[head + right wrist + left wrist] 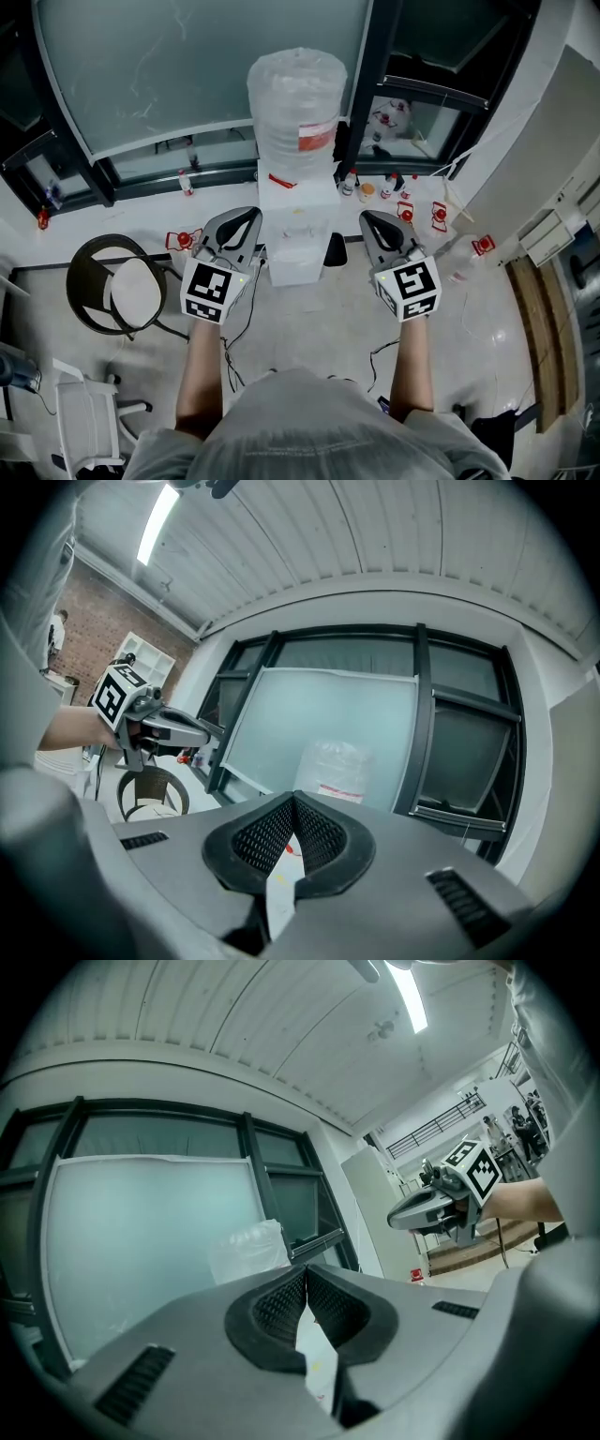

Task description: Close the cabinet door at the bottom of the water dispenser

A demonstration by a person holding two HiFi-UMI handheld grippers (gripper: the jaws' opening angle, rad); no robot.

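Note:
The white water dispenser (pixel 298 217) stands against the window wall with a plastic-wrapped bottle (pixel 296 101) on top. From the head view its lower front is foreshortened, and I cannot make out the cabinet door. My left gripper (pixel 247 214) hangs just left of the dispenser, shut and empty. My right gripper (pixel 367 217) hangs just right of it, also shut and empty. In the left gripper view the jaws (pixel 306 1270) meet, with the bottle (pixel 249 1250) beyond and the right gripper (pixel 439 1207) off to the side. In the right gripper view the jaws (pixel 293 797) meet below the bottle (pixel 336 765).
A round black chair (pixel 116 285) stands left of the dispenser and a white chair (pixel 84 411) sits near my left side. Small bottles and red items (pixel 406 208) lie along the window base. Cables (pixel 232 347) trail across the floor. A wall panel (pixel 544 141) rises at right.

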